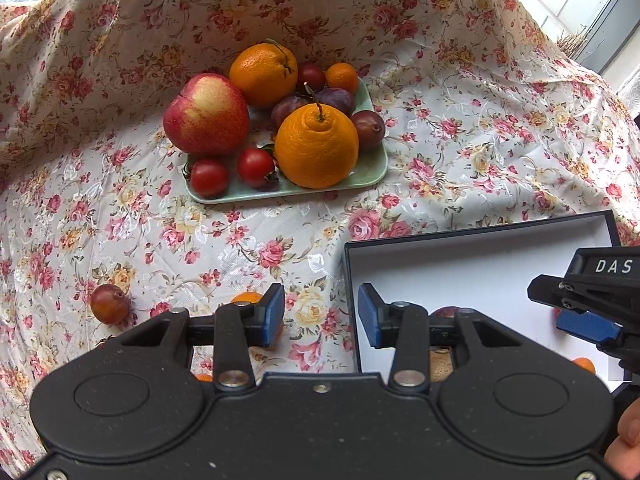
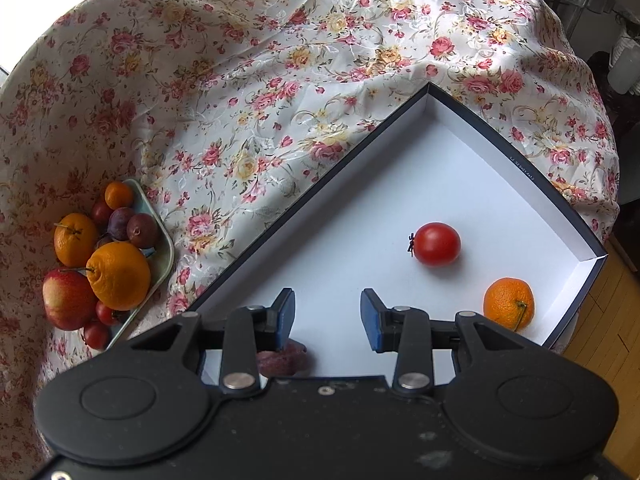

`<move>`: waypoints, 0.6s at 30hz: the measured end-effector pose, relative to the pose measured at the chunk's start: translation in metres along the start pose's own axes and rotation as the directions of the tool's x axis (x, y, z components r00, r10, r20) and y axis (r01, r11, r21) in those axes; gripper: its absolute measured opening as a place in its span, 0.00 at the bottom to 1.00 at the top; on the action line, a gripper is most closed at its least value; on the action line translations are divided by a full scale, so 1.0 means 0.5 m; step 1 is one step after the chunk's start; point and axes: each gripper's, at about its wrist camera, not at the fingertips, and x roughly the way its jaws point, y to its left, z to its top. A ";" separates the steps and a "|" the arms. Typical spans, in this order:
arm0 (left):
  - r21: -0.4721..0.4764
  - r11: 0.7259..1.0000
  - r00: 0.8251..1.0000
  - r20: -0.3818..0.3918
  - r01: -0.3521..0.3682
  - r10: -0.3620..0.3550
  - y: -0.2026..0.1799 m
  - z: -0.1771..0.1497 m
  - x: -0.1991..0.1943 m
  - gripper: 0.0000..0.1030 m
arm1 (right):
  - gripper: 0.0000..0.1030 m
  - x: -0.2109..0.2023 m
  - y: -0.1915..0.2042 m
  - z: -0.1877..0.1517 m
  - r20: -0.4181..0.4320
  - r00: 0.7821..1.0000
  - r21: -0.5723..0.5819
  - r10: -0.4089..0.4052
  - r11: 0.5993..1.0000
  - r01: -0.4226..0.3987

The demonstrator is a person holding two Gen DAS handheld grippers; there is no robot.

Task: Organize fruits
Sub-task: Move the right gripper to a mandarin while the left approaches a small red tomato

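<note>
Bright window daylight, soft shadows, sharp focus, fisheye-bent edges

We see the tray point(image 1: 374, 168) of fruit at the back of the bench point(image 1: 280, 224), left of the box point(image 2: 528, 164). In the box lie a tomato point(image 2: 436, 244) and, nearer, a mandarin point(image 2: 508, 302). A plum point(image 1: 109, 303) lies loose before the tray.

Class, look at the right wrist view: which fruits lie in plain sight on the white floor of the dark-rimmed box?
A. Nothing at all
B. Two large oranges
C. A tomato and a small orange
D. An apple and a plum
C: a red tomato and a small orange lie apart inside the box.
</note>
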 end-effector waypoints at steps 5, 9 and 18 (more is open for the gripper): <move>-0.030 0.999 0.999 -0.015 -0.034 0.034 0.061 -0.002 -0.003 0.48 | 0.39 0.007 0.050 -0.025 -0.015 1.000 -0.036 0.019 0.999 -0.019; -0.061 0.997 0.999 -0.021 -0.052 0.051 0.109 -0.003 -0.007 0.48 | 0.39 0.010 0.089 -0.043 -0.036 0.999 -0.063 0.039 0.997 -0.041; -0.145 0.985 0.995 -0.045 -0.095 0.089 0.224 -0.008 -0.013 0.48 | 0.39 0.015 0.177 -0.092 -0.060 0.996 -0.129 0.061 0.989 -0.068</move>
